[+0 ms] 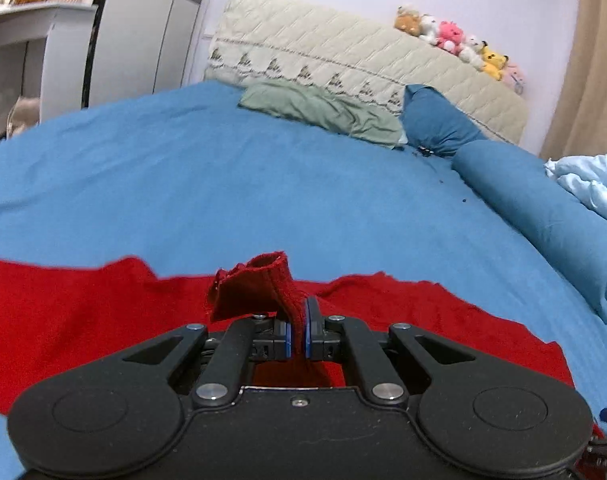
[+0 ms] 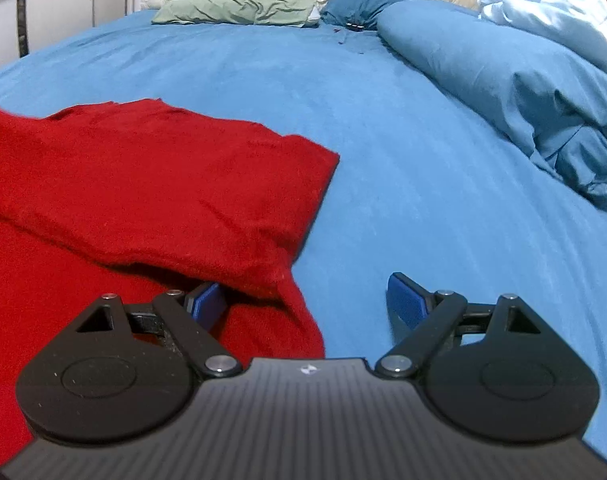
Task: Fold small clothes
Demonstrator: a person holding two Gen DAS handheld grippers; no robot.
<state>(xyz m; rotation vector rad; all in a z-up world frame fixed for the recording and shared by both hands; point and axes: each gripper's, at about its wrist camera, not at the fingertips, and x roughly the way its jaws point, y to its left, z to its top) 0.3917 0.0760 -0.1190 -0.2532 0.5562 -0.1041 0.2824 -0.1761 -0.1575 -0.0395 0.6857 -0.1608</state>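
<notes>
Left view only: left gripper (image 1: 298,330), fingers pinching a raised edge of red cloth (image 1: 83,320). Right view only: right gripper (image 2: 307,304), fingers wide, straddling the cloth's (image 2: 143,184) folded corner on the bed (image 2: 423,184).

I count one red garment (image 2: 151,184) on the bed (image 2: 383,140), near its front left edge. At the head end lie one green pillow (image 1: 323,110) and one dark blue pillow (image 1: 435,120). One blue bolster (image 1: 543,216) runs along the right edge, with one pale blue quilt (image 2: 559,8) beside it. About six plush toys (image 1: 451,36) sit on the headboard (image 1: 343,56). My claws: two.
</notes>
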